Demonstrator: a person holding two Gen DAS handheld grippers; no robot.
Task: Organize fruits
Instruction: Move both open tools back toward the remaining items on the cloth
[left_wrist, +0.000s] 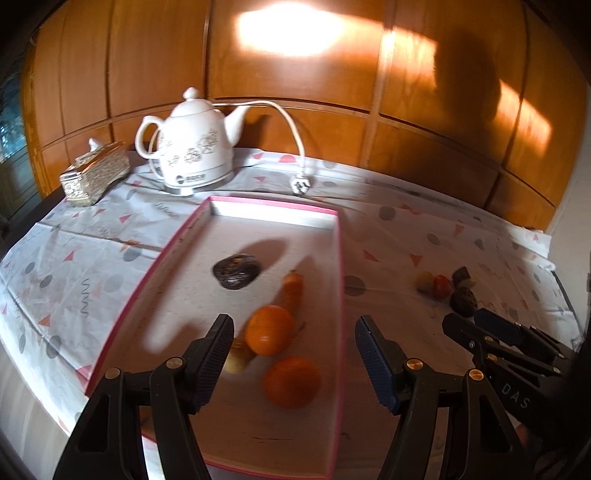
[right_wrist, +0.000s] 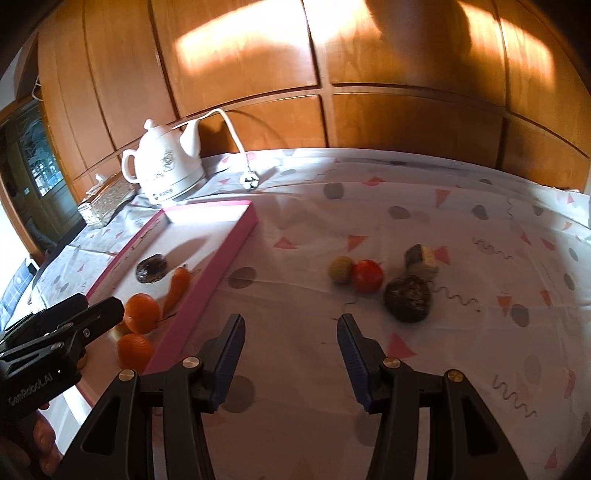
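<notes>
A pink-rimmed tray (left_wrist: 341, 258) holds two oranges (left_wrist: 291, 382) (left_wrist: 269, 329), a carrot (left_wrist: 293, 291), a dark round fruit (left_wrist: 237, 271) and a small yellowish fruit (left_wrist: 238, 360). My left gripper (left_wrist: 293, 363) is open and empty, hovering over the oranges. On the cloth to the right lie a red tomato (right_wrist: 366, 275), a yellow-green fruit (right_wrist: 340, 268), a dark round fruit (right_wrist: 407, 299) and a cut brown piece (right_wrist: 421, 258). My right gripper (right_wrist: 291, 354) is open and empty, above the cloth short of them. It also shows in the left wrist view (left_wrist: 465, 321).
A white electric kettle (left_wrist: 192, 147) with a cord and plug (left_wrist: 300, 184) stands at the back left, beside a silver tissue box (left_wrist: 94, 173). A patterned cloth (right_wrist: 369, 206) covers the table. A wooden panelled wall (right_wrist: 332, 92) runs behind.
</notes>
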